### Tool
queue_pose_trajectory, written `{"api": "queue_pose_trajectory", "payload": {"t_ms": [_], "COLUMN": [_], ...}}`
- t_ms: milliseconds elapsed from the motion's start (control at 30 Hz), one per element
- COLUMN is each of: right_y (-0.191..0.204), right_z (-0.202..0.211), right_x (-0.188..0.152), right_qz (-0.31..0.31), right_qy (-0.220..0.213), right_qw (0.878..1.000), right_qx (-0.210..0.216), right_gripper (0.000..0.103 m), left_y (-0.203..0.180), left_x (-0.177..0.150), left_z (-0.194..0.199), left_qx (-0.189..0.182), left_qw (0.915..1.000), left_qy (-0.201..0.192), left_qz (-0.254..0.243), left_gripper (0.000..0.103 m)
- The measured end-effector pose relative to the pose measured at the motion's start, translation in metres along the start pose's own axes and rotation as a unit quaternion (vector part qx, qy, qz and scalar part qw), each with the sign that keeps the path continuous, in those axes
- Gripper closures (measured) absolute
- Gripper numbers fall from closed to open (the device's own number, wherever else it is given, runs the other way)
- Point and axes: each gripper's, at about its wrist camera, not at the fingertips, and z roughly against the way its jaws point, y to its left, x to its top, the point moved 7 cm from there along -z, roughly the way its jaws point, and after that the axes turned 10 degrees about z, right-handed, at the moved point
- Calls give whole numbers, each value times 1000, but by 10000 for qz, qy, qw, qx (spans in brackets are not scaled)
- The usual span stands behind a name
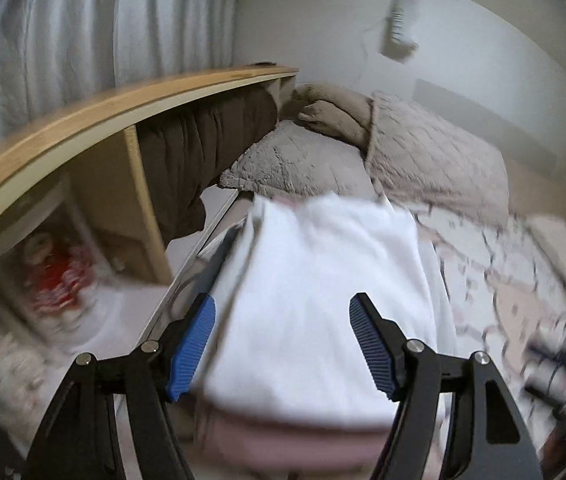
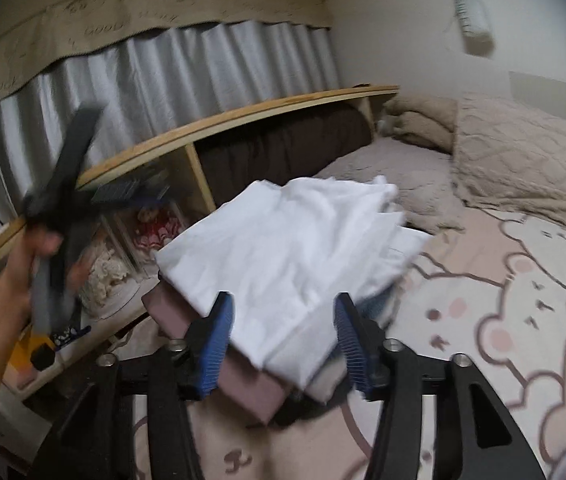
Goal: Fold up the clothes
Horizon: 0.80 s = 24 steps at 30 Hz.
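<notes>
Both my grippers are off the cloth. Left gripper [image 1: 282,344]: jaws spread wide, blue pads [image 1: 193,346] clear on either side, nothing pinched; the white folded garment [image 1: 315,304] sits below and ahead between the fingers, no contact that I can see. Right gripper [image 2: 283,344]: jaws apart too, released, pads not pressing anything; the white garment [image 2: 283,248] shows between them but isn't gripped. The white piece lies folded on top of a small stack: a mauve folded garment [image 2: 243,384] is under it, sticking out at the near edge, and something pale blue peeks out at the stack's right side, too blurred to identify. The stack sits on the bed sheet with the bear print [image 2: 515,320], near the left edge of the bed, just beside the low wooden shelf [image 2: 219,120]. From the right wrist view, my left gripper [image 2: 123,194] is up at the left, held in a hand [image 2: 39,256], in front of the shelf and well apart from the stack; it's motion-blurred. Beige quilted blanket [image 2: 523,160] and pillow [image 1: 307,160] lie further up the bed, against the wall. Dark brown cushion [image 1: 203,148] sits in the shelf compartment. Grey curtain [image 2: 163,80] hangs behind the shelf. Left view is blurry overall.
</notes>
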Motion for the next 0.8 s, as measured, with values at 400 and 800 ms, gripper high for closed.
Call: {"api": "queue_pose_trajectory", "payload": {"t_ms": [400, 800], "right_y": [1, -5], "right_z": [105, 183], "right_x": [-33, -56], "right_qz": [374, 352], "right_qy": [-28, -213], "right_qw": [9957, 9920], "right_qx": [-850, -1195], "right_gripper": [2, 0], "left_y": [-49, -84], "left_x": [-106, -126], "left_z": [93, 167], "left_qx": [-118, -192], "left_qw": [9982, 9944], "left_qy": [-516, -889], "left_qz": [290, 530], "left_gripper": [3, 0]}}
